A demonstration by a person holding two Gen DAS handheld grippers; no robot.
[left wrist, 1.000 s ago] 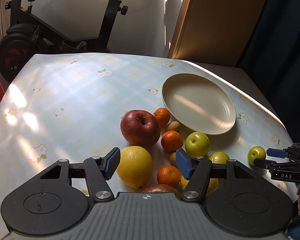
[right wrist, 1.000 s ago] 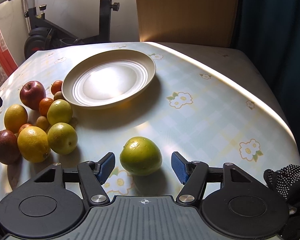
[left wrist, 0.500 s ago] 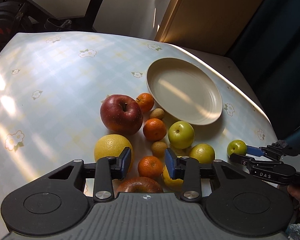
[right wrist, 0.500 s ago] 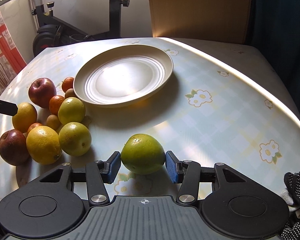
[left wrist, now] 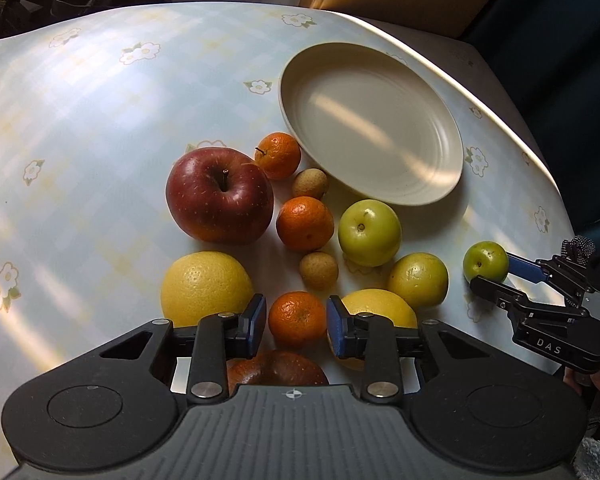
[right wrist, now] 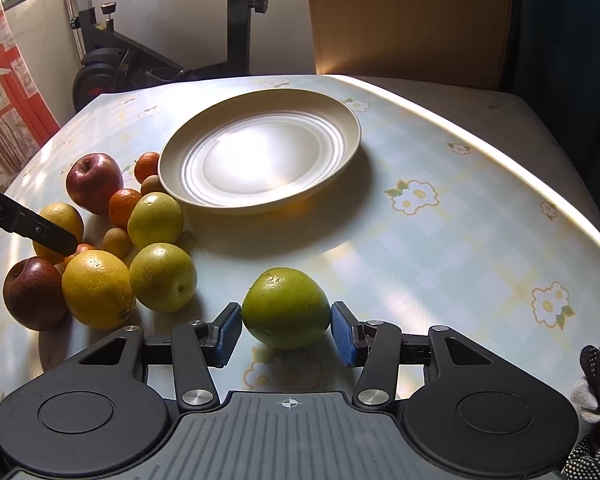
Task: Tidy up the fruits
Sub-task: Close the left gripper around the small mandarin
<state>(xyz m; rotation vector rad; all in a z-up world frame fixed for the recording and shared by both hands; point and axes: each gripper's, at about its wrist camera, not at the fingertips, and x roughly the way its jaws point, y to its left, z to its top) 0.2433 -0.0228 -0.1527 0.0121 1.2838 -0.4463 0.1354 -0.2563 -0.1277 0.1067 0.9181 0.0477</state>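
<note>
1. Mandarin, lower centre of the left view: left gripper has just been closing, pads clamping it.
2. Green fruit, lower centre: right gripper clamped on it.
3. Risk: neighbouring lemon and bench slope may roll fruit; plate sits empty.

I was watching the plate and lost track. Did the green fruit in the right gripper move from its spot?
No. The green fruit sits on the same tablecloth flower; only the right gripper closed on it.

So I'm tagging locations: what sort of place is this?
Probably a home living space: black exercise bike, flowered pale-blue checked tablecloth, round cream plate beside loose fruit.
</note>
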